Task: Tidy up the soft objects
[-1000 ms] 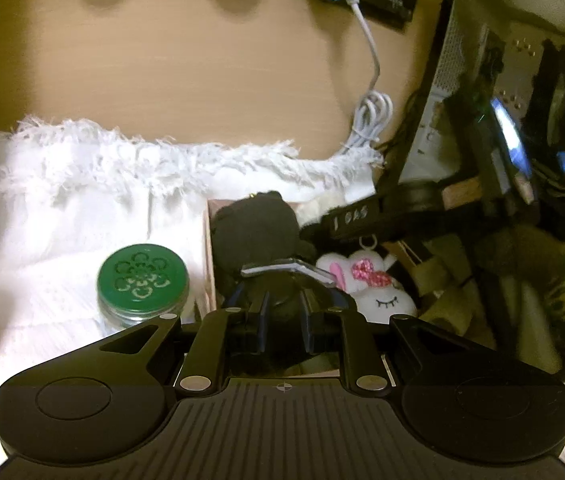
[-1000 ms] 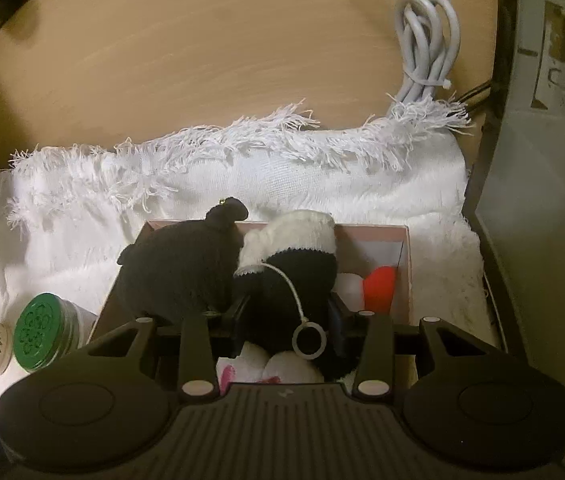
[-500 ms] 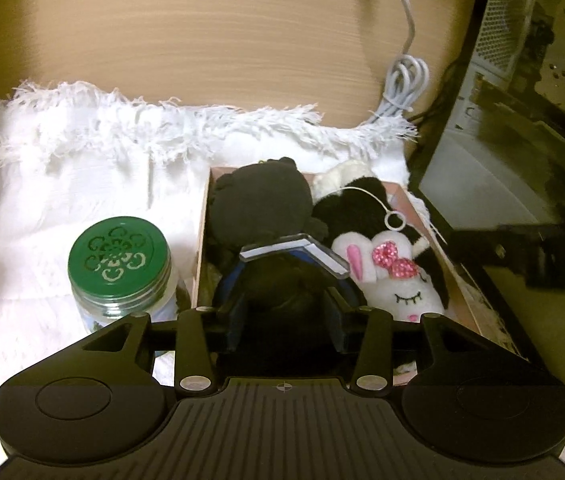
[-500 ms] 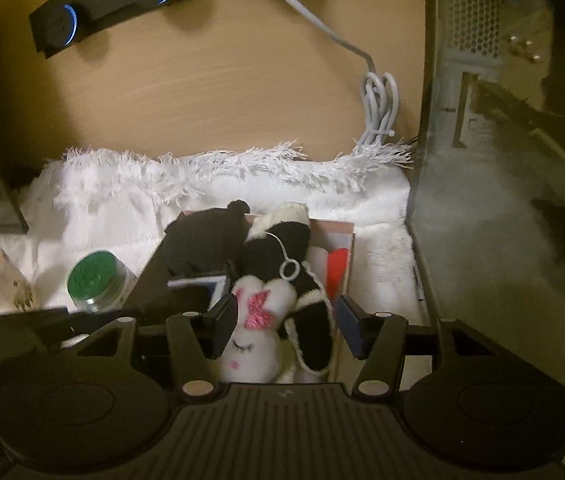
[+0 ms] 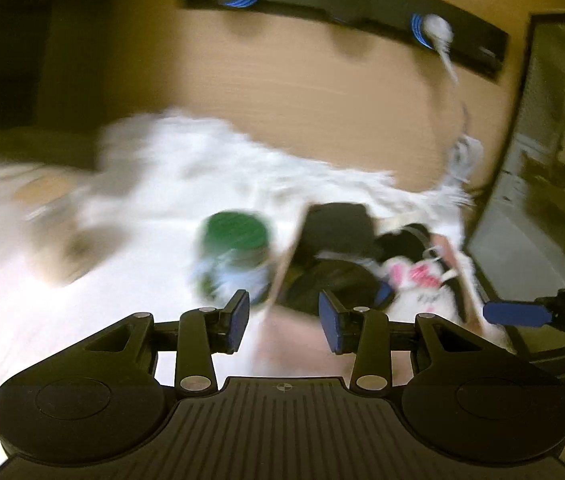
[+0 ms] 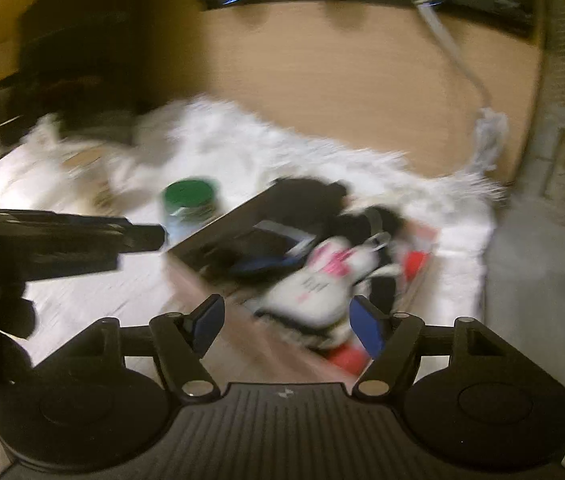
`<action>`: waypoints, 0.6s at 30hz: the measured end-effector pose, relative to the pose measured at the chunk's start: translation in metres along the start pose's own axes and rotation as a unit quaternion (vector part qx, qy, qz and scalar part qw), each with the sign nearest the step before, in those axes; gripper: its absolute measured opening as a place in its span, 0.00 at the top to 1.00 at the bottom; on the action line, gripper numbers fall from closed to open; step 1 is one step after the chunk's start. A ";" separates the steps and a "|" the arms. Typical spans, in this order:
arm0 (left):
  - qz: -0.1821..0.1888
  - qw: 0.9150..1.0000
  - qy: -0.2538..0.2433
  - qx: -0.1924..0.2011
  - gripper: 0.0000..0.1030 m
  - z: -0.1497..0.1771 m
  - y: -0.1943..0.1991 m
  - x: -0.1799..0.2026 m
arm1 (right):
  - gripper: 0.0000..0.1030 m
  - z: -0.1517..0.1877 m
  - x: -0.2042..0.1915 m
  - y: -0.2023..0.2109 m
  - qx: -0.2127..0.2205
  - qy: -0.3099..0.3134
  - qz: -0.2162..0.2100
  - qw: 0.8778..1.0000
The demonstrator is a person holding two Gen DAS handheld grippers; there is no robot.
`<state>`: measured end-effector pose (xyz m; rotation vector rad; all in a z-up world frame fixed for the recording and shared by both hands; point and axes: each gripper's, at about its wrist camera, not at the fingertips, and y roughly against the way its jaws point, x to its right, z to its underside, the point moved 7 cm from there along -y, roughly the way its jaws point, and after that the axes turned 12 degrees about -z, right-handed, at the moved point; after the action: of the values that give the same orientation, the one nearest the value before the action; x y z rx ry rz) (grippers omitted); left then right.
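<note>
We see the left claw (image 5: 284, 317) with its blue-padded jaws spread wide and nothing between them, poised above the near wall of the shallow pink cardboard box (image 5: 282, 276). The right claw (image 6: 286, 324) is likewise wide and empty, hanging over the same box from its other side. Both views are motion-blurred. Inside the box lie the soft toys, packed side by side so that they fit: a black plush animal (image 5: 338, 226) at the far corner and a white plush rabbit with pink ears (image 6: 322, 280) nearer the right claw. Just beside the box stands a glass jar with a green lid (image 5: 234, 252), on a white fringed cloth (image 5: 186, 172) covering the wooden tabletop (image 5: 322, 92). We judge the sorting nearly complete.
</note>
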<state>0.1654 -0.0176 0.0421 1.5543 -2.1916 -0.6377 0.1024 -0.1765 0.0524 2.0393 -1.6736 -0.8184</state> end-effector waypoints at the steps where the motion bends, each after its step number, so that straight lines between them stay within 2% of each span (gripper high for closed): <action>1: -0.020 1.000 0.014 0.002 0.59 0.011 0.012 -0.007 | 0.32 0.005 -0.005 -0.001 -0.006 0.007 -0.015 1.000; 5: -0.087 0.994 0.064 -0.016 0.59 0.061 0.041 -0.023 | 0.28 0.034 -0.022 -0.011 -0.035 0.042 -0.058 0.997; 8: -0.130 0.986 0.084 -0.054 0.59 0.100 0.043 -0.024 | 0.28 0.056 -0.025 -0.029 -0.065 0.022 -0.074 0.995; 10: -0.145 0.984 0.082 -0.066 0.59 0.116 0.039 -0.022 | 0.28 0.071 -0.024 -0.041 -0.090 0.008 -0.087 0.992; 11: -0.153 0.983 0.079 -0.068 0.59 0.121 0.038 -0.021 | 0.25 0.079 -0.023 -0.046 -0.099 0.007 -0.086 0.991; 12: -0.161 0.981 0.078 -0.069 0.59 0.125 0.037 -0.021 | 0.21 0.081 -0.025 -0.045 -0.082 0.021 -0.081 0.993; 14: -0.172 0.981 0.073 -0.058 0.58 0.129 0.037 -0.019 | 0.17 0.086 -0.029 -0.047 -0.081 0.047 -0.067 0.993; 17: -0.184 0.980 0.057 -0.050 0.58 0.130 0.034 -0.011 | 0.00 0.087 -0.023 -0.051 -0.083 0.030 -0.047 0.995; 18: -0.189 0.979 0.052 -0.049 0.58 0.131 0.034 -0.009 | 0.00 0.088 -0.019 -0.052 -0.083 0.018 -0.045 0.995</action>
<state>0.0699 0.0197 -0.0475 1.9214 -1.7742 -0.7425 0.0829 -0.1399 -0.0430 2.0128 -1.4521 -0.9126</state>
